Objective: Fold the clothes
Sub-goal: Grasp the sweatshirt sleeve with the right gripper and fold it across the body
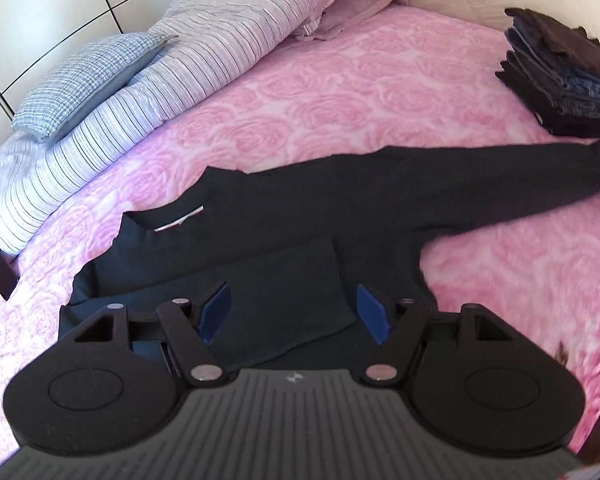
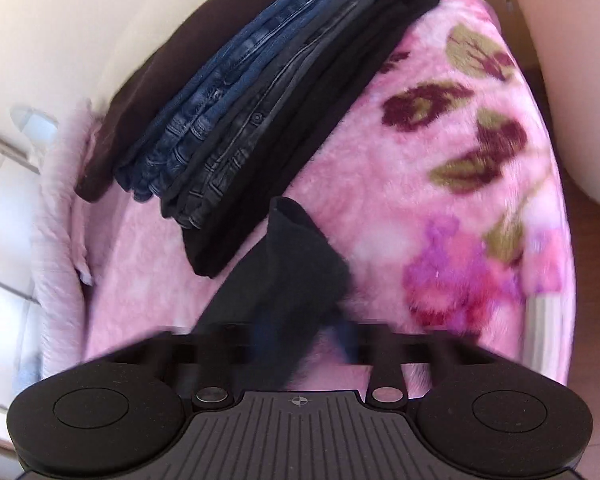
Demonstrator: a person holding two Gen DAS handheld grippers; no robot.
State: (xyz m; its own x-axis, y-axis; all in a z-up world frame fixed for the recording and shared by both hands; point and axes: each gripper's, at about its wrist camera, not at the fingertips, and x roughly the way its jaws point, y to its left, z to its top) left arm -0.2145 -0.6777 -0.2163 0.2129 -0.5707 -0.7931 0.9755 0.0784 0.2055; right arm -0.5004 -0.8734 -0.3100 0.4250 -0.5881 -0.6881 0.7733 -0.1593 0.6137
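Observation:
A dark navy sweater (image 1: 284, 208) lies flat on the pink rose-patterned bed cover (image 1: 340, 92). One sleeve is folded across its body; the other sleeve (image 1: 520, 168) stretches out to the right. My left gripper (image 1: 294, 312) is open just above the folded sleeve, with its blue pads (image 1: 216, 308) apart. In the right wrist view my right gripper (image 2: 304, 344) is blurred and shut on the sleeve's cuff end (image 2: 288, 264), which rises from between its fingers.
A stack of folded jeans and dark clothes (image 2: 260, 92) sits on the bed by the white wall; it also shows in the left wrist view (image 1: 564, 76). Striped bedding (image 1: 148, 92) and a checked pillow (image 1: 84, 80) lie at the far left. A floral pink blanket (image 2: 440, 160) covers the right side.

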